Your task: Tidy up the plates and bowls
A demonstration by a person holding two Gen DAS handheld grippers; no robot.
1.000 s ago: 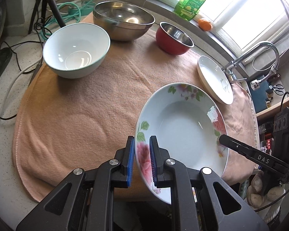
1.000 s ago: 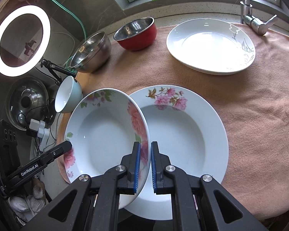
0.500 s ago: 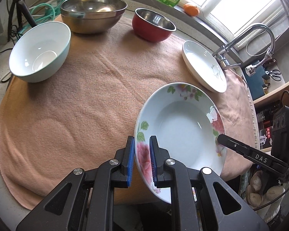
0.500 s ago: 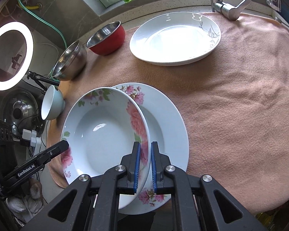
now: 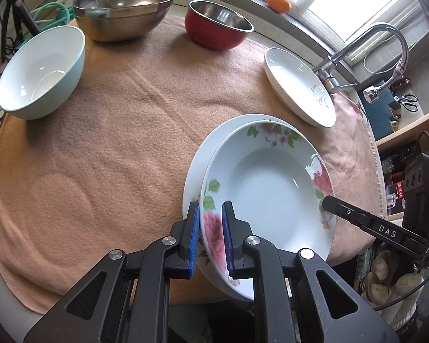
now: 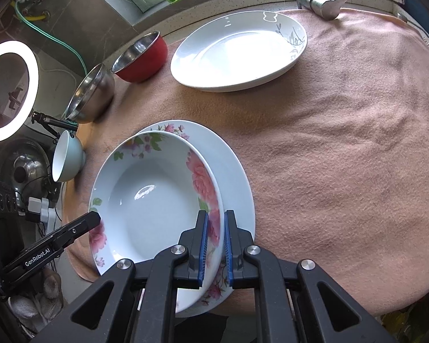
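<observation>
Over the near edge of the peach fleece cloth (image 6: 343,148), a glossy deep plate with pink roses and green leaves (image 5: 266,194) is carried tilted between both tools, directly above a matching floral plate (image 6: 231,177) that lies flat on the cloth. The left gripper (image 5: 210,238) is clamped on the held plate's near-left rim, ribbed blue pads (image 5: 193,240) pressing a printed rose from either side. The right gripper (image 6: 214,241) pinches the opposite rim in the same way, its pads squeezed onto the glazed edge. Both point steeply down at the cloth, black hinged arms spread wide in the foreground of each view. Whether the held plate touches the one beneath, I cannot tell.

Further back, the fuzzy cloth shows soft creases and a faint round dent. A plain white plate with a thin grey sprig (image 6: 237,51) sits by the chrome tap (image 5: 366,45). A red-enamelled steel bowl (image 5: 218,27) and a large brushed stainless bowl (image 5: 123,11) stand along the far edge, with a smooth pale-green ceramic bowl (image 5: 40,71) at the left.
</observation>
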